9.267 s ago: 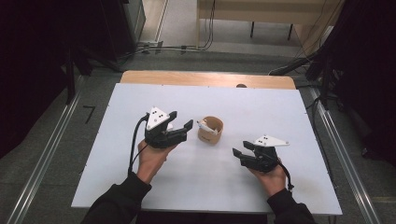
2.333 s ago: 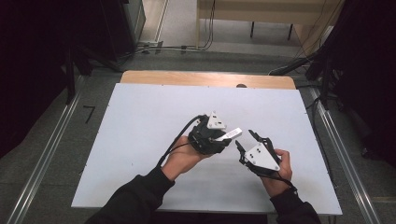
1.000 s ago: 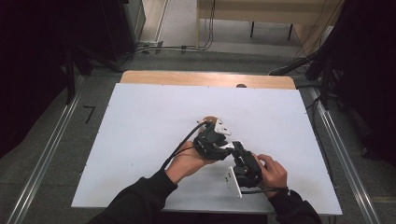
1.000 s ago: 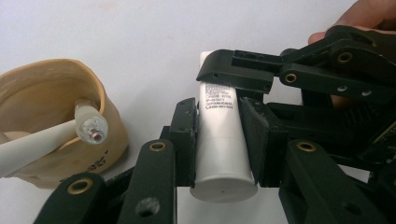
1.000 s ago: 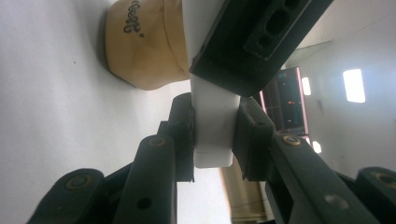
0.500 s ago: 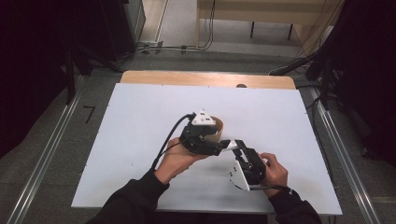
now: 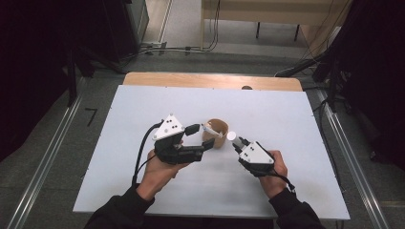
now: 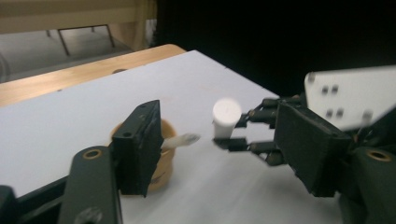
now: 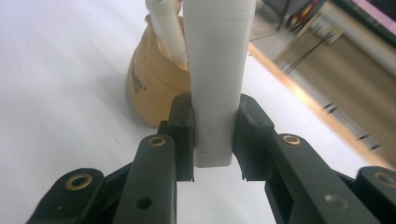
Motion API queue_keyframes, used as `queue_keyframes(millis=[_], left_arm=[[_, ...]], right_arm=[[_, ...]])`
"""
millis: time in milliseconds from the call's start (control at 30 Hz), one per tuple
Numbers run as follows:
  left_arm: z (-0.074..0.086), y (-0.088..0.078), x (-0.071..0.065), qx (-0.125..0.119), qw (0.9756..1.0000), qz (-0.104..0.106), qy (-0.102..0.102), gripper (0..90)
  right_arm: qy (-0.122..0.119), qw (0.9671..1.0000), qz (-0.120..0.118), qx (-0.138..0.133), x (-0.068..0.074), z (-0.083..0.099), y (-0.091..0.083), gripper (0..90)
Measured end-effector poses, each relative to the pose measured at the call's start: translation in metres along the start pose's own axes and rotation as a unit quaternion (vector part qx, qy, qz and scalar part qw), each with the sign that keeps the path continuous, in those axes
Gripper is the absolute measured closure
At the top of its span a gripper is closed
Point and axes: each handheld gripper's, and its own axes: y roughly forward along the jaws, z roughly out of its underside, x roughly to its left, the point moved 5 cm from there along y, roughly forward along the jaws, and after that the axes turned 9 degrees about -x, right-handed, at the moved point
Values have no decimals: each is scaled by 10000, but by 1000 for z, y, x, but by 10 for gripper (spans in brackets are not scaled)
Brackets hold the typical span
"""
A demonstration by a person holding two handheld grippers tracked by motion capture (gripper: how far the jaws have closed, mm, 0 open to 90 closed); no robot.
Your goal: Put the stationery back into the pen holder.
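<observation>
left tool (image 7: 204,139): jaws just opened, nothing between them, beside cup (image 7: 216,132) | right tool (image 7: 237,142): clamped on white tube (image 7: 231,136) | cup sat mid worktop (image 7: 119,157), stick (image 7: 208,128) inside

My jaws black; right gripper (image 9: 212,140) clamps white tube (image 9: 215,70); tan cup (image 7: 216,132); white table (image 7: 286,119).

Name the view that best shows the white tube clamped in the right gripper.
The right gripper view: the white tube stands close-up between the right gripper pads. The left gripper view shows the tube's round cap from farther off; the high view shows a small white dot.
</observation>
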Motion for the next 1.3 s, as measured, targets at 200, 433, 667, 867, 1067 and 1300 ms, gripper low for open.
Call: queue_keyframes(millis=[200, 433, 667, 867, 1067, 1300], left_arm=[[26, -8, 15, 205, 9992, -329, 1, 287], [50, -16, 33, 400, 9971, -644, -76, 267], [70, -20, 47, 487, 9945, -927, -80, 267], [74, -20, 54, 469, 9929, -1088, -97, 268], [75, -20, 57, 396, 9922, -1182, -73, 267], [78, -19, 58, 445, 9913, -1233, -111, 265]], right_arm=[[802, 9967, -142, -20, -11, -2, 8, 692], [1122, 9934, -192, -103, -16, -7, 14, 692], [1354, 9902, -285, -171, -17, -14, 21, 692], [1590, 9863, -387, -202, -18, -16, 28, 692], [1760, 9831, -458, -215, -20, -18, 34, 691], [1855, 9811, -510, -202, -20, -21, 42, 692]])
